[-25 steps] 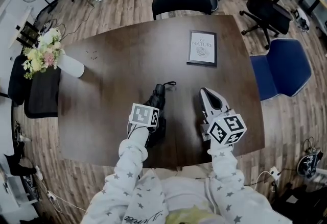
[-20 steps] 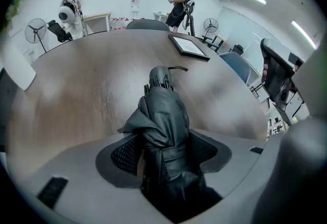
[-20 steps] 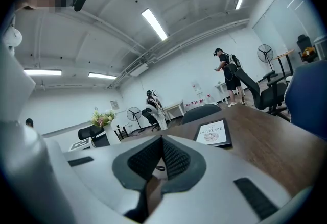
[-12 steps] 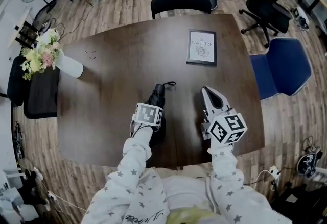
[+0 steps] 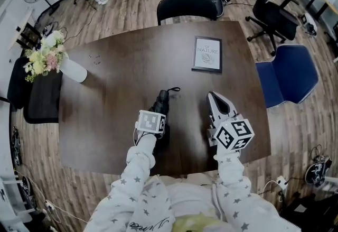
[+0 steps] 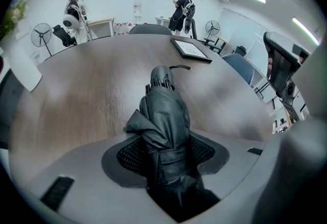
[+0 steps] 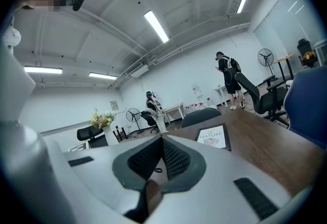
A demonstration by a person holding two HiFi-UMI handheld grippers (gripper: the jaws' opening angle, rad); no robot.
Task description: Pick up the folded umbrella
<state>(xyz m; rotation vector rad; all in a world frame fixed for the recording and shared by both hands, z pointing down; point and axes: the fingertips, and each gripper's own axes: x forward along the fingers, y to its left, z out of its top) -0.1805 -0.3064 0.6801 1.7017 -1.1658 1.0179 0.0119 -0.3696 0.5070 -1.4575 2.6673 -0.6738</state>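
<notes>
The folded black umbrella [image 5: 162, 100] lies on the dark wooden table [image 5: 116, 77], its wrist loop toward the far side. My left gripper [image 5: 158, 127] points steeply down over its near half. In the left gripper view the umbrella [image 6: 163, 113] fills the gap between the two pads of the left gripper [image 6: 163, 154]. The jaws are closing, and the pads touch the fabric on both sides. My right gripper [image 5: 214, 96] rests level to the umbrella's right, apart from it. In its own view the right gripper [image 7: 162, 142] has its pads together with nothing held.
A framed print [image 5: 207, 54] lies at the table's far right. A white vase of flowers [image 5: 47, 59] stands at the far left corner. A black chair [image 5: 187, 3] is behind the table, and a blue one [image 5: 288, 72] is on the right. People stand in the background.
</notes>
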